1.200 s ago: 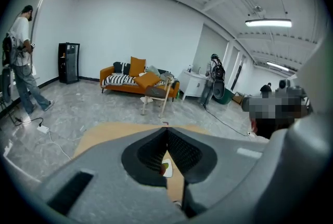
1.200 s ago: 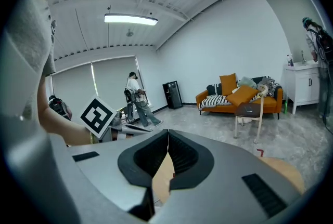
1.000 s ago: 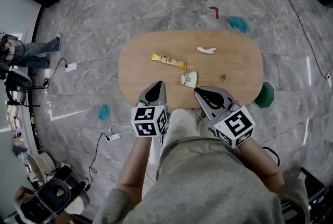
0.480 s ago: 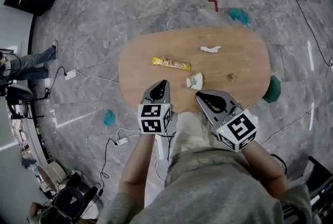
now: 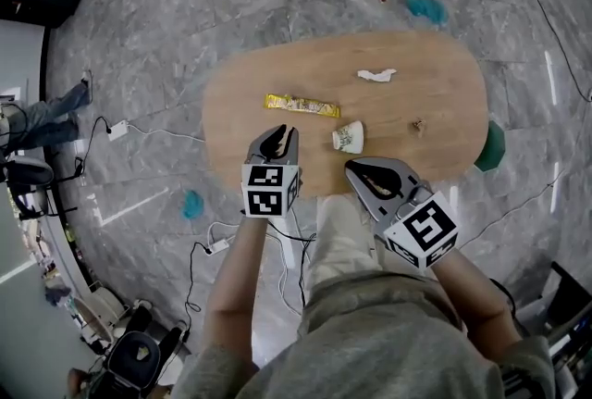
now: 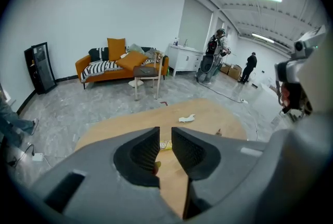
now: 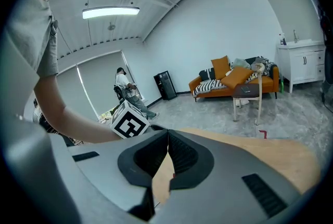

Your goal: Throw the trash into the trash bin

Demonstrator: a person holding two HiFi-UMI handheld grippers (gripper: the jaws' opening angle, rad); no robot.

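since a second earlier both grippers had sunk toward the table (image 5: pixel 435 101), and the left gripper (image 5: pixel 277 132) had reached out over its near edge, its jaws just parting from closed.

in the head view a green object (image 5: pixel 491 147) sat half hidden under the table's right end, and a small brown scrap (image 5: pixel 418 124) was too small to identify. the left gripper's jaws stood a narrow slit apart, holding nothing, just short of the yellow wrapper (image 5: pixel 302 105). the right gripper (image 5: pixel 355 168) hung at the near edge, close to the crumpled paper cup (image 5: pixel 349 137) but apart from it. a white tissue (image 5: pixel 376 74) lay farther out. a power strip (image 5: pixel 218 246) and its cables lay on the floor by the person's legs.

in the left gripper view the left gripper (image 6: pixel 165 132) showed a thin gap with nothing between the pads. a bit of the yellow wrapper (image 6: pixel 165 145) showed through it, and the cup was hidden behind the jaws. the white tissue (image 6: pixel 186 118) lay beyond, with an orange sofa (image 6: pixel 122 64) by the far wall.

in the right gripper view the right gripper (image 7: pixel 167 133) had its tips pressed together, empty. its own body blocked the trash from sight.
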